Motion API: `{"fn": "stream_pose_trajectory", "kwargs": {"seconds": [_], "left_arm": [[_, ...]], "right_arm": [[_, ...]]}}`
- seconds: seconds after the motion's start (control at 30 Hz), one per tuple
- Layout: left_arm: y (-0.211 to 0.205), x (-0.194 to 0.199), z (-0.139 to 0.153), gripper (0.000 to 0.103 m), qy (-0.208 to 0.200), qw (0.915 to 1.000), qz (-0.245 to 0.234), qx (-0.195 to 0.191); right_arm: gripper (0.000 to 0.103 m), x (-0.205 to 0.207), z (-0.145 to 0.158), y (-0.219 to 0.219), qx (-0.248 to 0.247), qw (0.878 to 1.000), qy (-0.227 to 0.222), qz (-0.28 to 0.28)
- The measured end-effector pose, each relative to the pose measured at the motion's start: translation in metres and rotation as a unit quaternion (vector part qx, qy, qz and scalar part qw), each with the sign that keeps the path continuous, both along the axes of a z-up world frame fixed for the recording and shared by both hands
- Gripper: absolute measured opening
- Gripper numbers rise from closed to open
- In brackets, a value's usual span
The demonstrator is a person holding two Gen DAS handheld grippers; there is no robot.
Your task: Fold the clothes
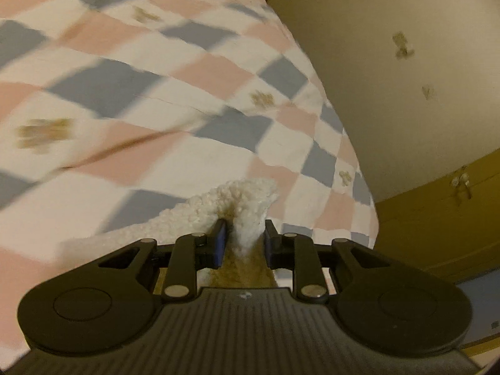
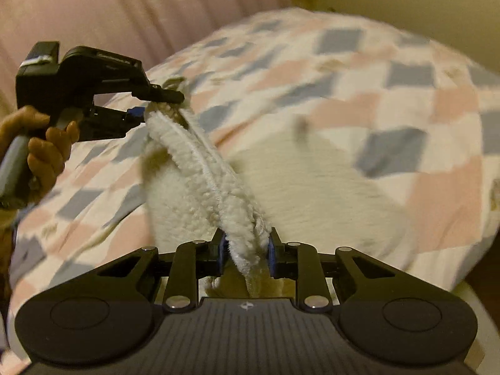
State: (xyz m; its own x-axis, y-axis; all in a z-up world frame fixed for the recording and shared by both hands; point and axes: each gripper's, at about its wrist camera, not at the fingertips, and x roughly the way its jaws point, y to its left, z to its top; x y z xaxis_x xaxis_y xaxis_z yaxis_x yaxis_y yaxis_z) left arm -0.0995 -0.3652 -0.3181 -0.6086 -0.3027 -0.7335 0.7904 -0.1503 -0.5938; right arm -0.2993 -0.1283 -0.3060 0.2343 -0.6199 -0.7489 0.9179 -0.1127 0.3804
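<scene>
The left gripper (image 1: pixel 243 242) is pinching a fluffy white edge of the garment (image 2: pixel 281 168), and its jaws are nearly shut with the soft cloth squeezed between them. The right gripper (image 2: pixel 247 250) is doing the same thing further along that edge, with its jaws also almost shut on the fuzzy seam. Holding two spots on one edge is keeping the cloth stretched between them, so it is not bunching up. The garment is hanging from both grippers and draping down over the bed (image 1: pixel 422 72). It is checked in pink, grey and white on one side and woolly white on the other. A hand (image 2: pixel 47 147) is gripping the handle of the left gripper. The pictures are blurry, so the cloth is probably swinging. I think the person is lifting the edge to carry it across and make a fold.
</scene>
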Motion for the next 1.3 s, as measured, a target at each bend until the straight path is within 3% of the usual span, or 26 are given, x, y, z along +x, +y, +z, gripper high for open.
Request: {"fn": "stream_pose_trajectory", "kwargs": {"seconds": [0.17, 0.23, 0.27, 0.3, 0.37, 0.4, 0.5, 0.53, 0.57, 0.6, 0.63, 0.7, 0.87, 1.0, 1.1, 1.17, 1.23, 1.3], "left_arm": [[-0.031, -0.077, -0.053, 0.026, -0.067, 0.9962, -0.015, 0.054], [-0.032, -0.074, -0.040, 0.035, -0.064, 0.9966, -0.009, 0.051], [-0.030, -0.068, -0.030, 0.046, -0.059, 0.9971, -0.004, 0.047], [-0.027, -0.059, -0.020, 0.056, -0.060, 0.9974, 0.005, 0.041], [-0.021, -0.041, 0.002, 0.067, -0.070, 0.9969, 0.026, 0.026], [-0.017, -0.034, 0.006, 0.067, -0.077, 0.9964, 0.029, 0.023], [-0.003, -0.018, 0.010, 0.066, -0.095, 0.9949, 0.026, 0.021], [0.001, -0.013, 0.011, 0.065, -0.101, 0.9943, 0.026, 0.021], [0.006, -0.011, 0.006, 0.056, -0.118, 0.9926, 0.019, 0.023], [0.010, -0.011, -0.003, 0.038, -0.139, 0.9898, 0.010, 0.030], [0.014, -0.010, -0.010, 0.033, -0.152, 0.9877, 0.004, 0.035], [0.020, -0.009, -0.015, 0.030, -0.161, 0.9865, -0.002, 0.028], [0.025, -0.037, -0.022, 0.031, -0.186, 0.9805, -0.063, -0.011], [0.030, -0.057, -0.039, 0.031, -0.204, 0.9747, -0.086, -0.028], [0.031, -0.066, -0.047, 0.033, -0.215, 0.9711, -0.095, -0.042], [0.032, -0.064, -0.040, 0.033, -0.217, 0.9704, -0.096, -0.046], [0.034, -0.061, -0.031, 0.033, -0.216, 0.9706, -0.095, -0.048], [0.035, -0.057, -0.023, 0.032, -0.215, 0.9708, -0.094, -0.051]], "right_arm": [[0.025, -0.082, -0.064, -0.032, 0.080, 0.993, -0.087, -0.027], [0.029, -0.104, -0.083, -0.040, 0.101, 0.983, -0.147, -0.037], [0.036, -0.110, -0.086, -0.040, 0.105, 0.979, -0.171, -0.042], [0.039, -0.115, -0.087, -0.040, 0.105, 0.976, -0.188, -0.043], [0.051, -0.121, -0.085, -0.038, 0.104, 0.972, -0.207, -0.042], [0.060, -0.122, -0.083, -0.036, 0.104, 0.972, -0.204, -0.043], [0.059, -0.124, -0.084, -0.032, 0.108, 0.972, -0.205, -0.046], [0.055, -0.124, -0.085, -0.032, 0.111, 0.971, -0.204, -0.048], [0.040, -0.124, -0.084, -0.032, 0.112, 0.972, -0.199, -0.048], [0.027, -0.124, -0.083, -0.033, 0.111, 0.974, -0.192, -0.048], [0.023, -0.124, -0.079, -0.034, 0.107, 0.976, -0.182, -0.048], [0.009, -0.125, -0.064, -0.034, 0.089, 0.983, -0.154, -0.046], [0.009, -0.130, -0.037, -0.026, 0.068, 0.991, -0.100, -0.050], [0.009, -0.129, -0.055, -0.024, 0.089, 0.990, -0.078, -0.074], [0.009, -0.123, -0.071, -0.031, 0.099, 0.991, -0.034, -0.078], [0.009, -0.120, -0.082, -0.039, 0.114, 0.990, -0.025, -0.080], [0.012, -0.115, -0.084, -0.046, 0.130, 0.989, -0.013, -0.070], [0.023, -0.114, -0.074, -0.051, 0.139, 0.988, -0.004, -0.064]]}}
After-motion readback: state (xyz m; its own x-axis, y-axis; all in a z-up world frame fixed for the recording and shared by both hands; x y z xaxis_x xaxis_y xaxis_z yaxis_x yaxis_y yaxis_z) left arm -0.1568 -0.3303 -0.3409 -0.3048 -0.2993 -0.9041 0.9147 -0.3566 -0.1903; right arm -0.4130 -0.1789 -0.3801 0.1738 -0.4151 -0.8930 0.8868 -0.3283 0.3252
